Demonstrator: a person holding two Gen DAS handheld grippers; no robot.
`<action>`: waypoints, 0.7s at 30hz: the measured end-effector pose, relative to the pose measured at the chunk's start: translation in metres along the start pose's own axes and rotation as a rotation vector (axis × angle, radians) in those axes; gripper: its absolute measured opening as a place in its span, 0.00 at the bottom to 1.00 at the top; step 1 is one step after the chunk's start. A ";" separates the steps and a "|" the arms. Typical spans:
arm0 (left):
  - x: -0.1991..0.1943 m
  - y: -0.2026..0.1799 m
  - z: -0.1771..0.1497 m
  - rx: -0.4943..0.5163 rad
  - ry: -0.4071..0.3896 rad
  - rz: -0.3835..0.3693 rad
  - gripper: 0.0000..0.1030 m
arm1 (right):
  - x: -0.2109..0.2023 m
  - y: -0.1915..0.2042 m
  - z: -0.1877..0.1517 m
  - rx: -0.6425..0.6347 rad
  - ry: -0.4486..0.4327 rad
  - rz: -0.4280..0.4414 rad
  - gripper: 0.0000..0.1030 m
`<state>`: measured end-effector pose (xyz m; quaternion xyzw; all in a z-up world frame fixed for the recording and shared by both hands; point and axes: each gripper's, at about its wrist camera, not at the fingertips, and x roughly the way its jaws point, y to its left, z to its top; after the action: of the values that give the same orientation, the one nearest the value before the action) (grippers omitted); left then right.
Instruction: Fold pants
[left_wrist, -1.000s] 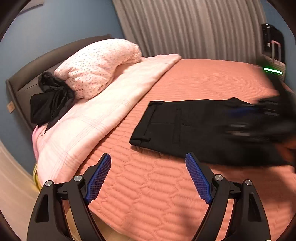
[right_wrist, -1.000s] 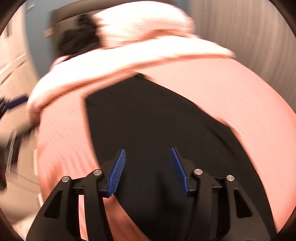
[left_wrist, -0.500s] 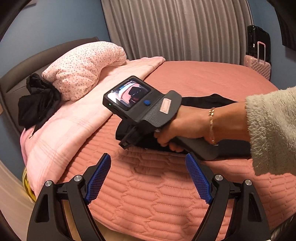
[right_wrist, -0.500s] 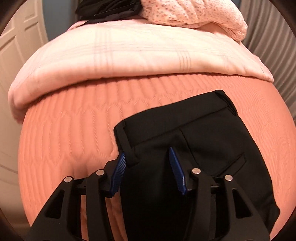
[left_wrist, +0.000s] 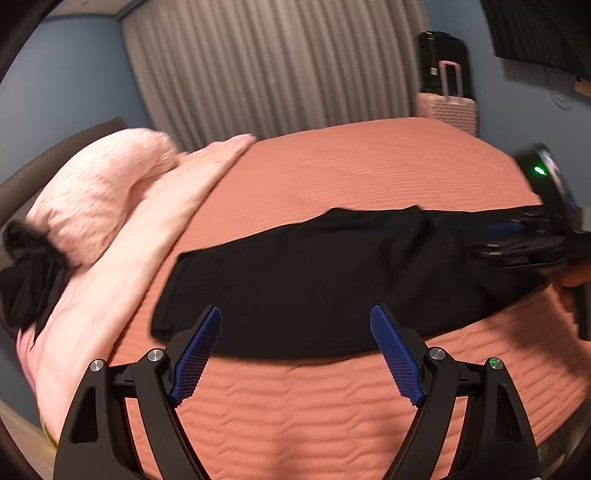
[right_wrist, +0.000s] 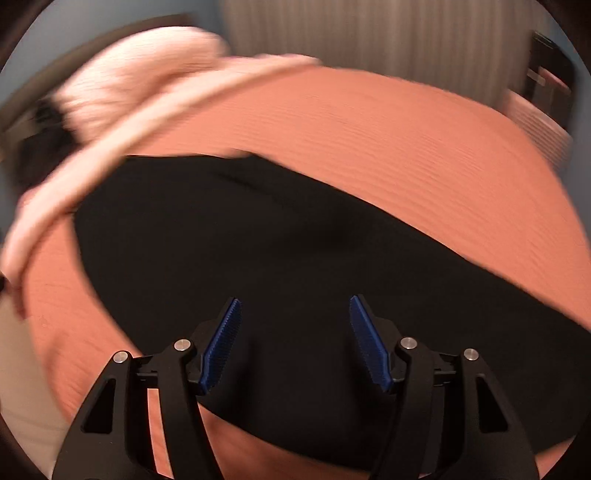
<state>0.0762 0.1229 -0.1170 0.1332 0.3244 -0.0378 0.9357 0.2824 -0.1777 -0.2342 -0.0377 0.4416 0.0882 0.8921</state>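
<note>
Black pants (left_wrist: 314, 273) lie flat across the orange bedspread (left_wrist: 369, 166), the waistband end toward the pink quilt. My left gripper (left_wrist: 295, 312) stands open at the pants' near edge, nothing between its blue pads (left_wrist: 195, 354). In the right wrist view my right gripper (right_wrist: 295, 301) hovers over the pants (right_wrist: 258, 240); its jaws are opening and the pads do not press on the cloth. The left wrist view shows the right gripper (left_wrist: 517, 236) blurred at the far right, over the leg end, with a hand behind it.
A folded pink quilt (left_wrist: 122, 251) and a floral pillow (left_wrist: 99, 188) lie at the bed's left, beside a black garment (left_wrist: 26, 277) by the headboard. Grey curtains (left_wrist: 277, 66) and a pink suitcase (left_wrist: 448, 107) stand beyond the bed. The bed's near edge drops off below.
The right gripper left the waistband and moved right along the pants, its jaws a little wider. The left gripper swung in closer over the pants' near edge, still open.
</note>
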 end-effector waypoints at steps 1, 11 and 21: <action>0.003 -0.013 0.006 0.011 -0.003 -0.011 0.79 | -0.005 -0.035 -0.012 0.051 0.010 -0.056 0.57; 0.026 -0.152 0.069 0.033 0.039 -0.183 0.79 | -0.085 -0.247 -0.096 0.467 -0.090 -0.235 0.47; 0.050 -0.212 0.093 0.072 0.082 -0.184 0.79 | -0.102 -0.317 -0.169 0.767 -0.111 -0.146 0.48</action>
<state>0.1377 -0.1055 -0.1256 0.1378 0.3718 -0.1296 0.9088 0.1497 -0.5260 -0.2594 0.2720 0.3899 -0.1451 0.8677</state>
